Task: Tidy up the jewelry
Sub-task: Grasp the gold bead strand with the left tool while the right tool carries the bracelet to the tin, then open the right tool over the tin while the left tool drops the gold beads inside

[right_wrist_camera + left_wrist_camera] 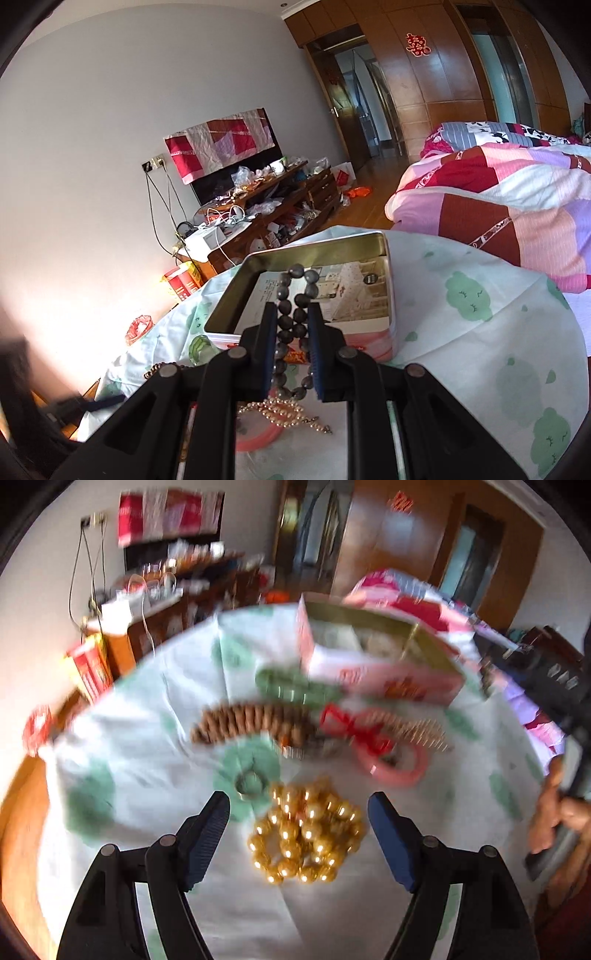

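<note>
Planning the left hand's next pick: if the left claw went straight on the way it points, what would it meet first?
Most likely the gold bead bracelet on the cloth, lying between the open left claw fingers; blur leaves depth unsure.

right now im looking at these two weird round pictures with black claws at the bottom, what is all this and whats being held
There is no robot here. A person holds a two-finger gripper in each hand, and a fisheye camera on each one looks forward along its fingers, hence the round pictures.

The left wrist view shows the left gripper open above a pile of gold beads on a white cloth with green prints. Farther off lie a brown bead string, green beads, a pink ring and a pink tin. That picture is blurred.

The right wrist view shows the right gripper shut on a strand of dark grey beads, held in front of the open tin.
</note>
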Demonstrator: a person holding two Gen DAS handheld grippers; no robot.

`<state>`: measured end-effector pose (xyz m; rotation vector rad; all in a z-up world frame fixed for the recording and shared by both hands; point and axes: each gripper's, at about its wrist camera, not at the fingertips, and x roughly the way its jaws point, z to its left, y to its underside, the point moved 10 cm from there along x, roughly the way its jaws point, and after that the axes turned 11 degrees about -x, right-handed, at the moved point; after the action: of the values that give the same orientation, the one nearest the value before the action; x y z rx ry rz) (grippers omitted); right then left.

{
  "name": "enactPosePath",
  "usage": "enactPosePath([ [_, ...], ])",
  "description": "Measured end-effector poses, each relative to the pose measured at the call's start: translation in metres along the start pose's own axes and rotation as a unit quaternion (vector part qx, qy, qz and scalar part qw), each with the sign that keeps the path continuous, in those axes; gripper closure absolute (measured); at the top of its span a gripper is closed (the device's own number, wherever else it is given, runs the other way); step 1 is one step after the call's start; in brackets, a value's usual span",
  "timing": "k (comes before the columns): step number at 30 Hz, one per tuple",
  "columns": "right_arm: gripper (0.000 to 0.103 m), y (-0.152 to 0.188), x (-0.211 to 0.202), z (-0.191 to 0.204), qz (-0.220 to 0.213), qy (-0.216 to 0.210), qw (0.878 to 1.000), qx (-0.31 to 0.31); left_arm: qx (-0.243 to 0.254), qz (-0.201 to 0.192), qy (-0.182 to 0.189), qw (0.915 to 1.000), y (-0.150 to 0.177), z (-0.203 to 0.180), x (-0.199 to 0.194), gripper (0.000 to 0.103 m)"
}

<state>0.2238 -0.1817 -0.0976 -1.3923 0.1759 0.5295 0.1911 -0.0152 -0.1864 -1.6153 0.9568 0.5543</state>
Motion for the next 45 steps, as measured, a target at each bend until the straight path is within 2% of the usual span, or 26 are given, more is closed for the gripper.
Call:
enactPosePath([
  [2, 0.084, 0.001, 0.0, 0.0, 0.002, -0.002, 1.0, 0.002, 0.004, 0.016, -0.008, 0.9998, 0.005, -0.002, 0.011, 0.026],
  [4, 0.084, 0.001, 0.0, 0.0, 0.002, 0.0, 1.0, 0.001, 0.019, 0.014, -0.011, 0.9997, 0.005, -0.007, 0.011, 0.048],
  [5, 0.084, 0.0, -0.001, 0.0, 0.001, 0.0, 1.0, 0.001, 0.028, 0.011, -0.024, 0.9993, 0.005, -0.007, 0.011, 0.054],
  [6, 0.084, 0.0, -0.001, 0.001, -0.001, 0.0, 1.0, -0.001, 0.032, 0.011, -0.025, 0.9991, 0.005, -0.008, 0.011, 0.066],
  [7, 0.084, 0.0, -0.001, 0.002, -0.002, 0.0, 1.0, -0.001, 0.034, 0.011, -0.024, 0.9991, 0.005, -0.008, 0.011, 0.07],
  [11, 0.084, 0.002, 0.001, 0.003, 0.002, -0.001, 1.0, -0.003, 0.033, -0.002, -0.01, 0.9994, 0.004, -0.008, 0.004, 0.073],
  [15, 0.084, 0.003, 0.001, 0.001, 0.002, -0.001, 1.0, -0.001, 0.032, -0.062, 0.026, 0.9972, -0.014, -0.02, -0.019, 0.074],
  [20, 0.084, -0.005, -0.007, 0.0, -0.014, 0.001, 1.0, 0.002, 0.037, -0.132, 0.068, 0.9883, -0.056, -0.046, -0.046, 0.074],
  [24, 0.084, -0.026, -0.004, -0.007, -0.012, 0.008, 1.0, -0.009, 0.041, -0.16, 0.089, 0.9823, -0.095, -0.07, -0.035, 0.074],
  [29, 0.084, -0.043, 0.027, -0.024, 0.005, 0.027, 0.999, -0.028, 0.028, -0.181, 0.111, 0.9767, -0.132, -0.092, -0.005, 0.074],
  [31, 0.084, -0.038, 0.044, -0.032, 0.013, 0.037, 0.999, -0.025, 0.028, -0.178, 0.115, 0.977, -0.14, -0.1, 0.013, 0.073],
  [36, 0.084, -0.011, 0.075, -0.043, 0.051, 0.024, 0.998, 0.006, 0.025, -0.135, 0.098, 0.9857, -0.138, -0.105, 0.061, 0.073],
  [41, 0.083, 0.0, 0.082, -0.04, 0.069, 0.023, 0.997, -0.012, 0.022, -0.12, 0.085, 0.9888, -0.13, -0.101, 0.063, 0.072],
  [43, 0.081, 0.003, 0.084, -0.041, 0.074, 0.018, 0.997, -0.003, 0.017, -0.108, 0.083, 0.9905, -0.128, -0.102, 0.066, 0.06],
  [45, 0.07, 0.003, 0.084, -0.04, 0.075, 0.011, 0.997, 0.007, 0.001, -0.107, 0.076, 0.9913, -0.129, -0.095, 0.065, 0.048],
])
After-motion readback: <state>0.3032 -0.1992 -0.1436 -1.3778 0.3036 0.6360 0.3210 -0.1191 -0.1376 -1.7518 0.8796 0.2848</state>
